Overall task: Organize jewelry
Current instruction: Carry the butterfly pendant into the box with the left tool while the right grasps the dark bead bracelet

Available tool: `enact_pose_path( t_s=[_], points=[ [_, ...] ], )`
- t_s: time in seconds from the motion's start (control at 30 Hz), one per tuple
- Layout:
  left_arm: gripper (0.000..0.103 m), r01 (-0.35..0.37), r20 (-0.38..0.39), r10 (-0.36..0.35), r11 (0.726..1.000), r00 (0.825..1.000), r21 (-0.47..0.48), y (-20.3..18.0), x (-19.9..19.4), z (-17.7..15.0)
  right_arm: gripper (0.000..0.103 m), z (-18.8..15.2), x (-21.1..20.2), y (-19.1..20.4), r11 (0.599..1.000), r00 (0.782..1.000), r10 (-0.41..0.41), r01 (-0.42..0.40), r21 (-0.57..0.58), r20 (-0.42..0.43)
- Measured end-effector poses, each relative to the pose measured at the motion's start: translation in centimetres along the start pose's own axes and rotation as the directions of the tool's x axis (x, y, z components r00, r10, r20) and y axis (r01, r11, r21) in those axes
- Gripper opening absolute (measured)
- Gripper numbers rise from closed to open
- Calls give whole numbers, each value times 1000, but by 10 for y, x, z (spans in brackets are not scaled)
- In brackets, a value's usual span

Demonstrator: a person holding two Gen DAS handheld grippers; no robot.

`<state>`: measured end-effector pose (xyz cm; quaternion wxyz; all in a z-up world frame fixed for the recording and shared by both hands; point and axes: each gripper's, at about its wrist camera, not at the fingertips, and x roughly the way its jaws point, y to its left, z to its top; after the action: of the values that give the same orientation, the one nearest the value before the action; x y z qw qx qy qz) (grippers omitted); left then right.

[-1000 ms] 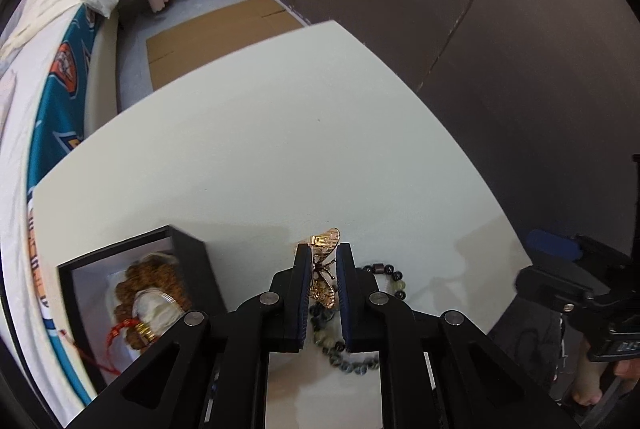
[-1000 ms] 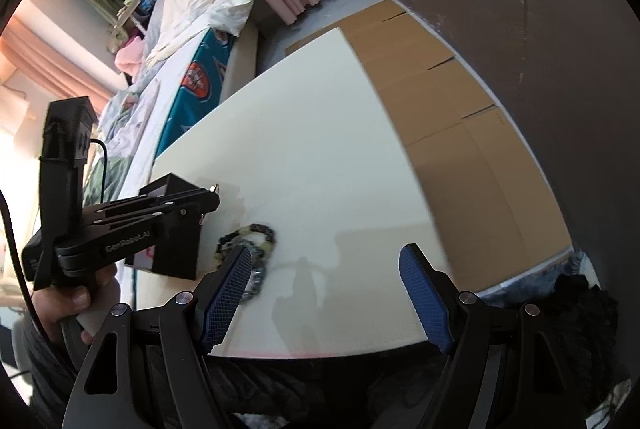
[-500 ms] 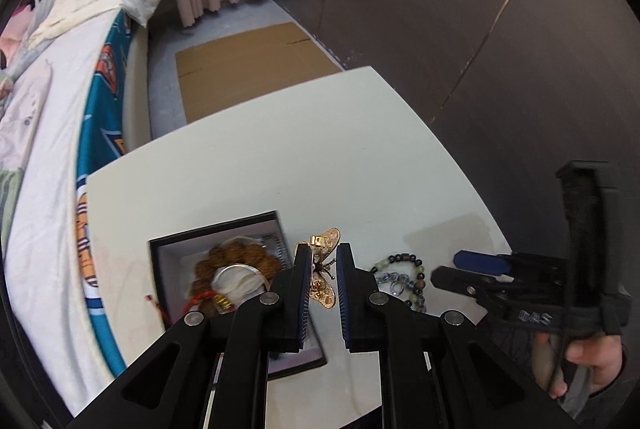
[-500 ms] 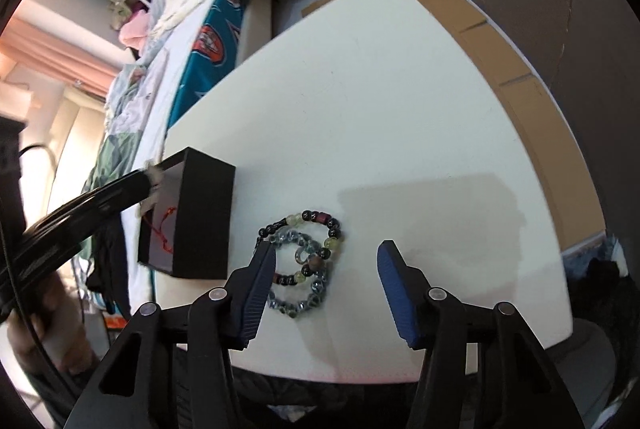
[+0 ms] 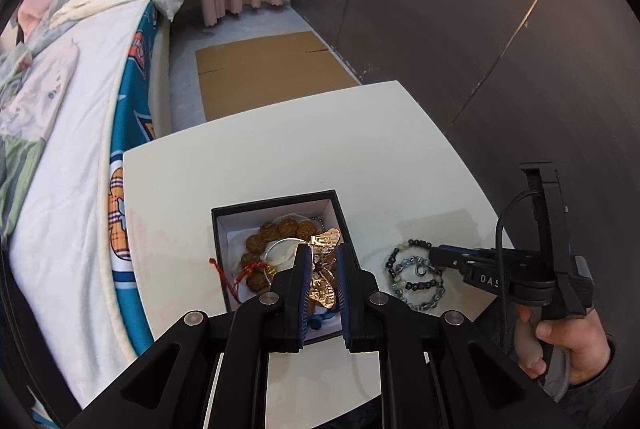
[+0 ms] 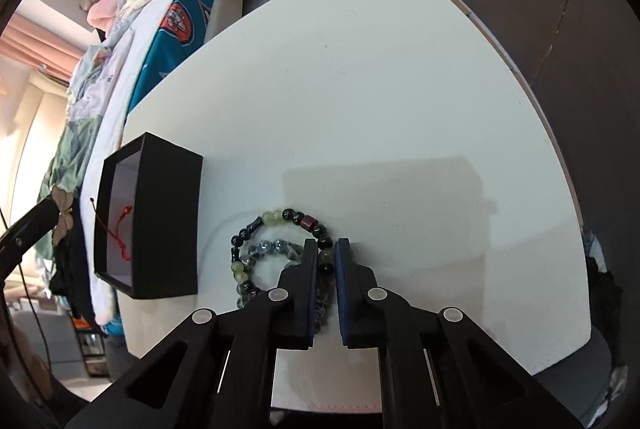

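Left wrist view: left gripper [image 5: 323, 261] pinched tight on gold butterfly brooch [image 5: 322, 271], held above the open black jewelry box [image 5: 276, 203] on white table [image 5: 280, 157]; its fingers hide part of box contents; brown bead bracelet [image 5: 276, 233] w/ red cord shows inside; right gripper [image 5: 440, 253] reaches in from the right, "DAS" readable, rest cut off.

Right wrist view: right gripper nearly closed round a bead of the green-black bead bracelet [image 6: 280, 225] lying on table just right of box; grey crystal bracelet [image 6: 276, 249] partly hidden under fingers [image 6: 310, 269].
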<state>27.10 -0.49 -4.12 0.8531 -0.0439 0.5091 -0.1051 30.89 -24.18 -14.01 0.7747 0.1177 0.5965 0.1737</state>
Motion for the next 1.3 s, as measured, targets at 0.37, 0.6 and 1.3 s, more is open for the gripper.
enact_pose_path(
  t_s=[0.37, 0.6, 1.3],
  points=[
    [74, 36, 67, -31, 997, 997, -73, 20, -23, -7, 10, 2, -74, 48, 985, 976, 113, -86, -148, 186],
    [74, 21, 94, -13, 996, 995, -90, 35, -40, -14, 10, 4, -104, 95, 962, 958, 162, -101, -252, 235],
    [74, 4, 140, 22, 982, 990, -188, 90, -73, -40, 51, 0, -72, 167, 924, 958, 244, -183, -337, 149]
  ],
)
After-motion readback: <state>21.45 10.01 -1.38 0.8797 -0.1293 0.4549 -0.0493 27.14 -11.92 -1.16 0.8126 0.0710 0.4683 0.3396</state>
